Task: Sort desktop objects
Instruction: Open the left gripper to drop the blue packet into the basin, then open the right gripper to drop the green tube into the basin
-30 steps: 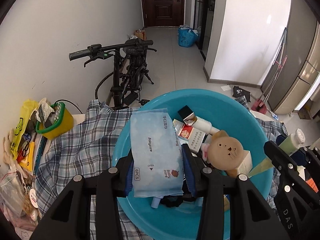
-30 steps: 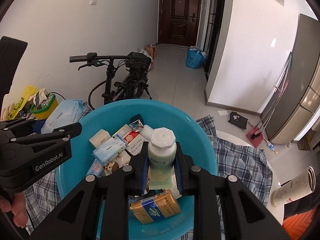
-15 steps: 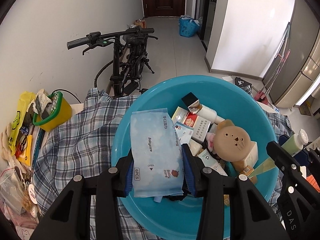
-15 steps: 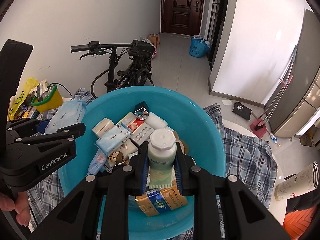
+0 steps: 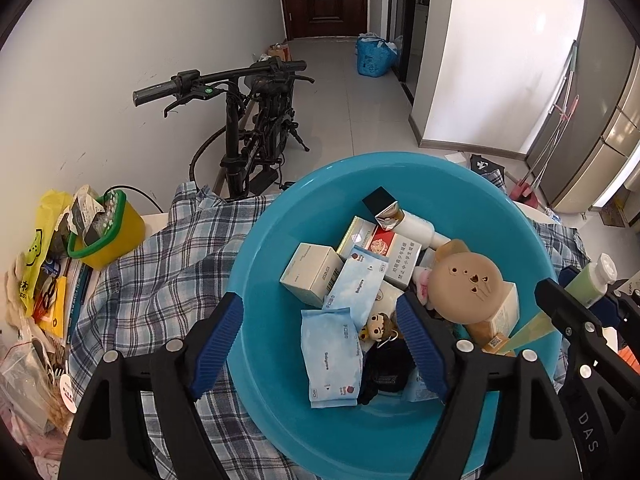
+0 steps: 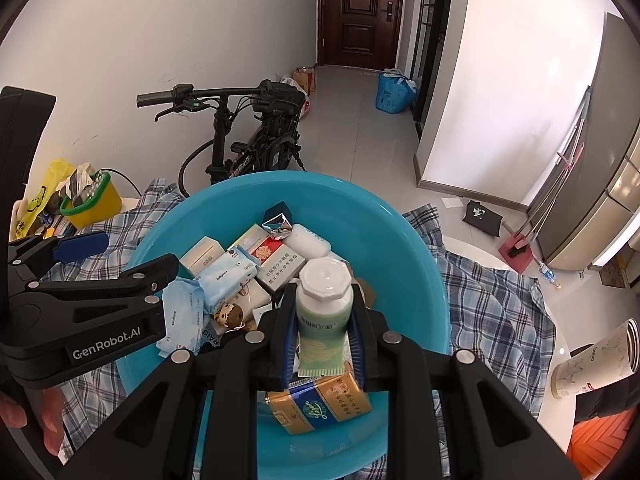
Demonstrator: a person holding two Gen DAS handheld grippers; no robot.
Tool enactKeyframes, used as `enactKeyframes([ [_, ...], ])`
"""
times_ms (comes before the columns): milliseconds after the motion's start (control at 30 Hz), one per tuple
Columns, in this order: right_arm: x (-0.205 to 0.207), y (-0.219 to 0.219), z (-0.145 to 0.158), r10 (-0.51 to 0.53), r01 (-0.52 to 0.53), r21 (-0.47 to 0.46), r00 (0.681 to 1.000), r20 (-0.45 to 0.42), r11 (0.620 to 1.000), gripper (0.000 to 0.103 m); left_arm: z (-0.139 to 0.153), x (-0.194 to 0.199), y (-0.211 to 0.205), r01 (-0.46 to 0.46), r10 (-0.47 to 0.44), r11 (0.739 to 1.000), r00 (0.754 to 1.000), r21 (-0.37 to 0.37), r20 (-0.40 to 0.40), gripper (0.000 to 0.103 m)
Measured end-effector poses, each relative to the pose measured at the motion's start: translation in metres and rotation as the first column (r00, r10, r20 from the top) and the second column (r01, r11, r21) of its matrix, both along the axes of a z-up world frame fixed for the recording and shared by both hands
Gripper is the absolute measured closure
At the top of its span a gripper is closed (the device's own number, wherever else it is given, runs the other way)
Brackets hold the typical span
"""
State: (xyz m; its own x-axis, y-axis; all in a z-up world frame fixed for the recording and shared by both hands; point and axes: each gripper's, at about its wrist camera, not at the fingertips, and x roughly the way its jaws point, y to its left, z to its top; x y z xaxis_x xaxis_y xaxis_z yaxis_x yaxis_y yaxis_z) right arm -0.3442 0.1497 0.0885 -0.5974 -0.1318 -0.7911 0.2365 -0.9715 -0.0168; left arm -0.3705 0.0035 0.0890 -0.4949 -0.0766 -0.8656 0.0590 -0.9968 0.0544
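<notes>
Two grippers hover over the near rim of the blue basin [image 5: 256,264], which sits on a plaid cloth [image 5: 160,280]. The left gripper [image 5: 320,340] has its blue-padded fingers [image 5: 218,340] spread wide and holds nothing; just under it, inside the basin near its front wall, lies a pale blue wipes pack [image 5: 330,354]. The right gripper [image 6: 322,336] is pinched on a green tube [image 6: 322,320] with a white cap, held upright above the basin's near side, over a gold and blue carton [image 6: 320,404] lying in the basin. Toward the basin's middle sit a small doll [image 5: 376,326], a second wipes pack [image 5: 358,284], a cream box [image 5: 312,274] and a round tan bear-face item [image 5: 468,288]. Nearer the basin's far wall lie a red and white carton [image 5: 390,254], a white bottle [image 5: 416,226] and a small black box [image 5: 380,202]. Left of the basin, on the table, stands a yellow bucket [image 5: 112,232] with a green rim. Beyond the basin, a black bicycle [image 5: 248,136] leans by the wall.
</notes>
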Motion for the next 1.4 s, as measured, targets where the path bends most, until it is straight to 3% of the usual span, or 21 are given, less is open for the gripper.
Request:
enactKeyframes([
  [633,0.002,-0.018,-0.012,0.045,-0.045,-0.005,0.999,-0.01,0.999,0.081,-0.011,0.0,-0.003,-0.011,0.011,1.0,1.0,-0.016,0.023,0.022],
  [700,0.003,-0.017,-0.009,0.025,-0.024,0.028,0.999,-0.04,0.999,0.066,-0.011,0.0,-0.003,-0.007,0.007,1.0,1.0,-0.004,0.02,0.022],
  [733,0.003,-0.016,-0.008,0.017,-0.015,0.032,0.999,-0.052,0.999,0.047,-0.012,0.0,-0.003,-0.008,0.008,1.0,1.0,-0.003,0.02,0.022],
  [767,0.004,-0.015,-0.006,0.012,-0.01,0.029,0.998,-0.066,1.0,0.043,-0.012,0.0,-0.003,-0.008,0.009,1.0,1.0,-0.007,0.019,0.022],
  [1267,-0.002,0.011,-0.016,-0.033,0.034,0.037,0.999,-0.035,0.999,0.043,-0.012,0.004,0.002,0.006,-0.006,1.0,1.0,-0.027,0.001,0.022],
  [1400,-0.002,0.02,-0.02,-0.049,0.05,0.025,0.998,-0.038,0.998,0.044,-0.005,0.015,0.006,0.003,-0.008,0.998,0.996,-0.063,-0.087,0.022],
])
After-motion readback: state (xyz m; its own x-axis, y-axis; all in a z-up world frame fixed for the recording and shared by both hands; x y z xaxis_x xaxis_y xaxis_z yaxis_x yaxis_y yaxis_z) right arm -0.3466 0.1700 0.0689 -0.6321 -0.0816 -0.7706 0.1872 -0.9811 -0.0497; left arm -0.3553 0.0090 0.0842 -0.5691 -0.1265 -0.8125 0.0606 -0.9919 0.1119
